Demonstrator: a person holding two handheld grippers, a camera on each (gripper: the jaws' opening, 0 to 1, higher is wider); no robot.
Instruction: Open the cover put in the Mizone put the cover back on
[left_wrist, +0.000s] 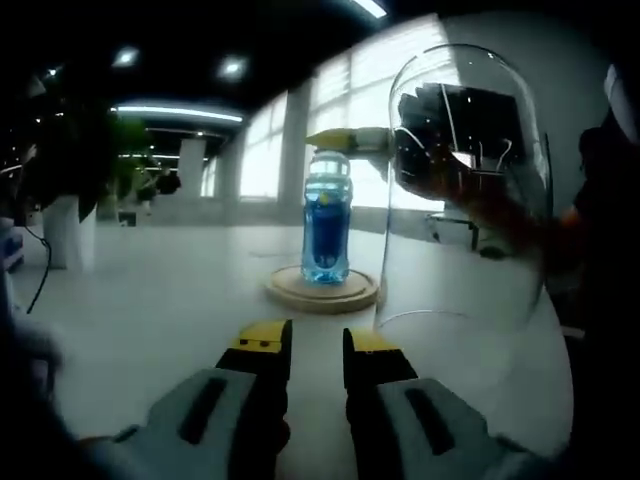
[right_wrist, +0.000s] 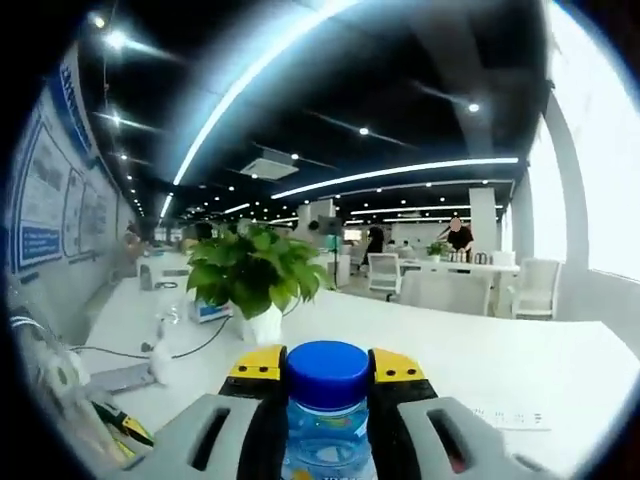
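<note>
Gripping the blue-capped Mizone bottle (right_wrist: 326, 415) at its neck, my right gripper (right_wrist: 324, 372) stands it on a round wooden base (left_wrist: 322, 290) on the white tabletop (left_wrist: 170, 300). Clear glass dome cover (left_wrist: 470, 190) leans just right. My left gripper (left_wrist: 316, 345): jaws parted, empty.

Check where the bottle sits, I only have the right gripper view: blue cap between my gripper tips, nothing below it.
Observer: The bottle stands upright on a round wooden base on the table. The right gripper is at its cap.
Operator: Cover?
Observer: The glass cover is off the base, beside it on the near side, dome up and rim down. It looks set on the table, though I can't be sure of contact.
Operator: Left gripper holding anything?
Observer: No. The left gripper is open and empty, low over the table and pointed at the base.
</note>
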